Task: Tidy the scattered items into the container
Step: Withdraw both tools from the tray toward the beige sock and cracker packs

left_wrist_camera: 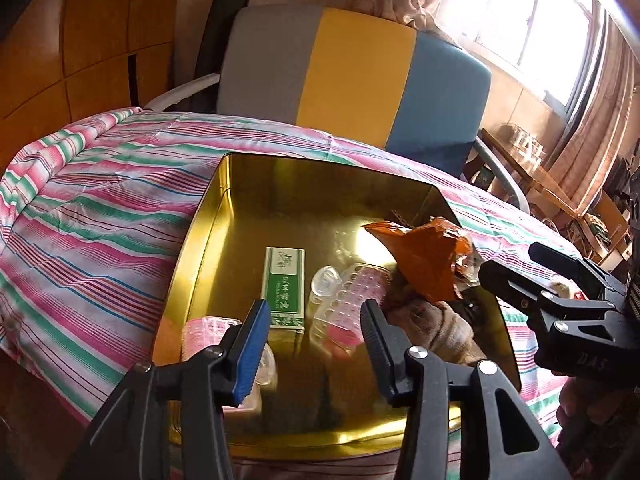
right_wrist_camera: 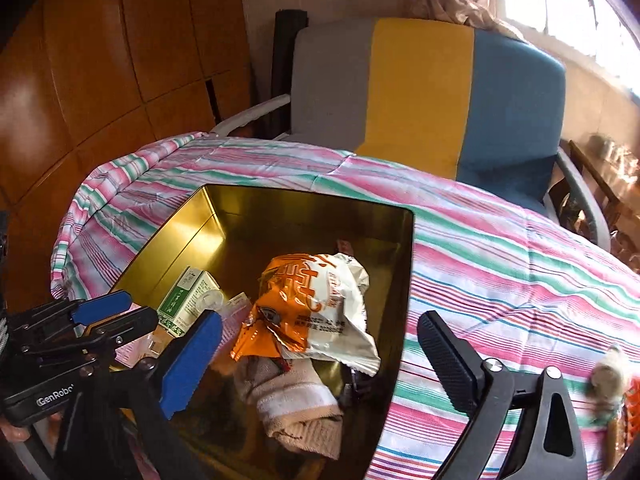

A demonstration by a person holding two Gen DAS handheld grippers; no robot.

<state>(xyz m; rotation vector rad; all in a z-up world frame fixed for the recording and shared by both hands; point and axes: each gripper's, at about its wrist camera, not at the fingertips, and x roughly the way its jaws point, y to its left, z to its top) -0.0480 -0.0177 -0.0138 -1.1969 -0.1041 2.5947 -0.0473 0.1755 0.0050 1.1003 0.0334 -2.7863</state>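
Observation:
A gold metal tin (left_wrist_camera: 200, 240) (right_wrist_camera: 172, 224) stands on the striped cloth. Inside lie a green box (left_wrist_camera: 284, 284) (right_wrist_camera: 184, 296), pink and clear plastic rollers (left_wrist_camera: 352, 292), an orange and white snack bag (left_wrist_camera: 424, 260) (right_wrist_camera: 316, 308) and a folded beige towel (left_wrist_camera: 440, 328) (right_wrist_camera: 296, 400). My left gripper (left_wrist_camera: 312, 340) (right_wrist_camera: 132, 310) hovers open over the tin's near left part, above the rollers, with nothing pinched. The right gripper (right_wrist_camera: 320, 364) (left_wrist_camera: 512, 264) hangs wide open over the tin's right side, the snack bag lying loose below its jaws.
The pink, green and white striped cloth (left_wrist_camera: 100, 208) (right_wrist_camera: 500, 264) covers the table. A small plush toy (right_wrist_camera: 608, 376) lies on it right of the tin. A grey, yellow and blue chair (left_wrist_camera: 352, 76) stands behind, with wooden panels on the left and a cluttered shelf (left_wrist_camera: 532, 168) on the right.

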